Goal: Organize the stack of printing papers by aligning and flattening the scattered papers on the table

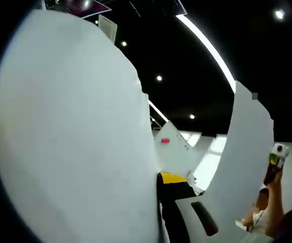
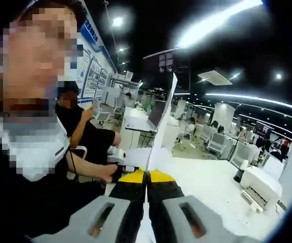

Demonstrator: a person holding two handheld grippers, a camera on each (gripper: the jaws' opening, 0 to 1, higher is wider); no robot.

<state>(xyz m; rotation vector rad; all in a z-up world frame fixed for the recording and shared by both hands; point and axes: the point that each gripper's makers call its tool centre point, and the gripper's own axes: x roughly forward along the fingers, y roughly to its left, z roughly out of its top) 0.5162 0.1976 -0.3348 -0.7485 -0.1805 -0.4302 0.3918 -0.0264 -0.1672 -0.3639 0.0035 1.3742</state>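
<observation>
- Two grippers each hold white paper up in the air, off the table; the left gripper (image 1: 161, 202) sits at the bottom middle of the left gripper view, and its one dark jaw that shows presses against a big sheet of paper (image 1: 70, 131) that covers the left half of the frame; the other jaw is hidden behind the sheet, so I judge it clenched on the paper, though I cannot see both sides
- In the right gripper view the right gripper (image 2: 147, 178) is at the bottom middle; its two yellow-tipped jaws are squeezed tight together on the paper edge (image 2: 161, 136), which rises as a thin white strip toward the upper middle of the frame
- A second curved sheet (image 1: 242, 162) stands at the right of the left gripper view
- The paper looks light, thin and bendy; it curves and flops, and it could crease or slip; I think it is best to hold it near an edge, with a soft grip
- The long side of the sheet runs from the bottom to the top of each frame, standing up on edge, not lying flat
- A white table (image 2: 211, 187) lies below at the lower right of the right gripper view; the sheets are not yet flat on it
</observation>
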